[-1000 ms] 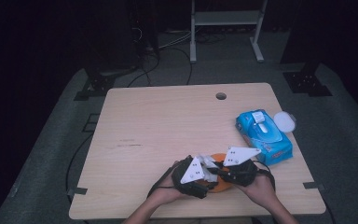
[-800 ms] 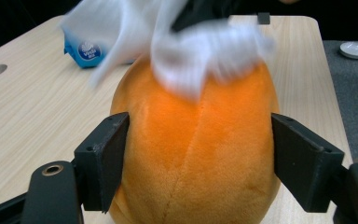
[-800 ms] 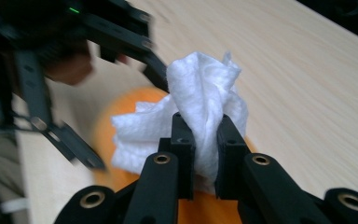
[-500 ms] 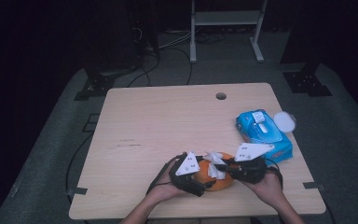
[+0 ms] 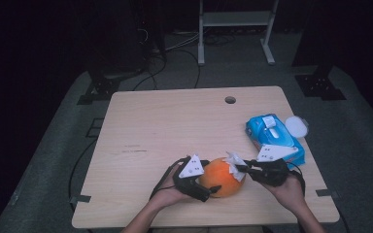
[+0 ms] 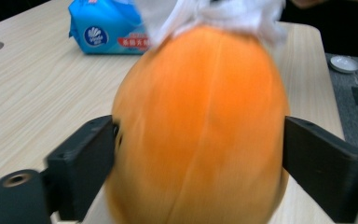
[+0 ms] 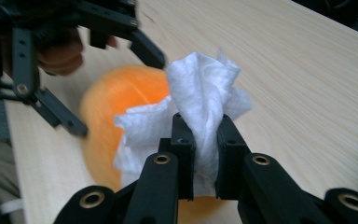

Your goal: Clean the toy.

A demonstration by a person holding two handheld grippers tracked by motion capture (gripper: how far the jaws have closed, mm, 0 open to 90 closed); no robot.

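Observation:
An orange, melon-like fruit (image 5: 221, 175) lies near the front edge of the wooden table (image 5: 175, 126). My left gripper (image 5: 209, 187) reaches around it from the left. Its jaws have just been opening, and in the left gripper view both black jaws sit against the sides of the fruit (image 6: 196, 130). My right gripper (image 5: 240, 167) is shut on a crumpled white tissue (image 7: 200, 88), which it holds against the fruit's right end (image 7: 116, 102). The tissue (image 6: 214, 14) drapes over the far end of the fruit.
A blue pack of wet wipes (image 5: 274, 138) lies at the table's right side, close behind my right hand. A small white lid (image 5: 297, 126) sits beside it near the edge. A cable hole (image 5: 230, 100) is at the back. Dark floor and stand legs surround the table.
The right gripper with the tissue has moved right along the fruit. The fruit now shows between the two grippers, where the hands covered it before. The left hand has stayed put.

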